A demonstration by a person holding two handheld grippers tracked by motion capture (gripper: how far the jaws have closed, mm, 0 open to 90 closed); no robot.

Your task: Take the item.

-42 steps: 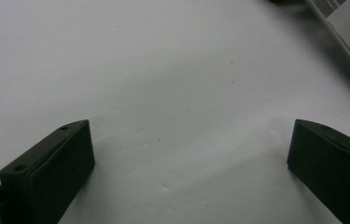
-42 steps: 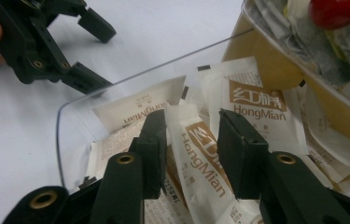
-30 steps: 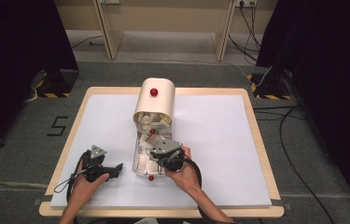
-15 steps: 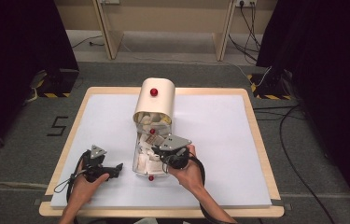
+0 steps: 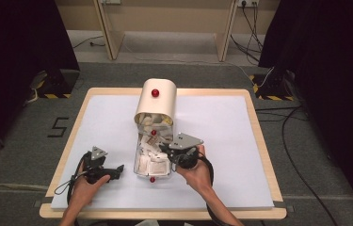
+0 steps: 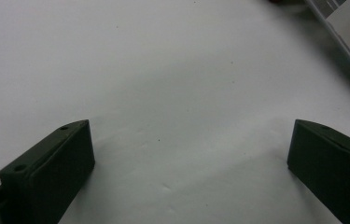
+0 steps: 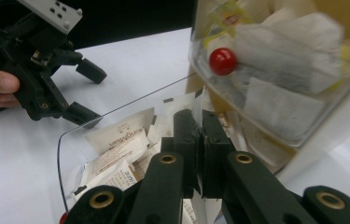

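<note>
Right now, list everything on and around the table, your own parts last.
Table: one, wooden rim with a white top, centre.
Tea box: one, cream with a red knob, at mid table.
Clear drawer: one, transparent with red knobs, open in front of the box.
Tea bags: many, white paper, in the drawer and box.
Wooden frame: one, pale, beyond the table.
Cables: several, black, on the grey floor at right.
Left tool: one, black, jaws apart, resting left of the drawer.
Right tool: one, black, jaws together, a tea bag pinched between them, over the drawer.
</note>
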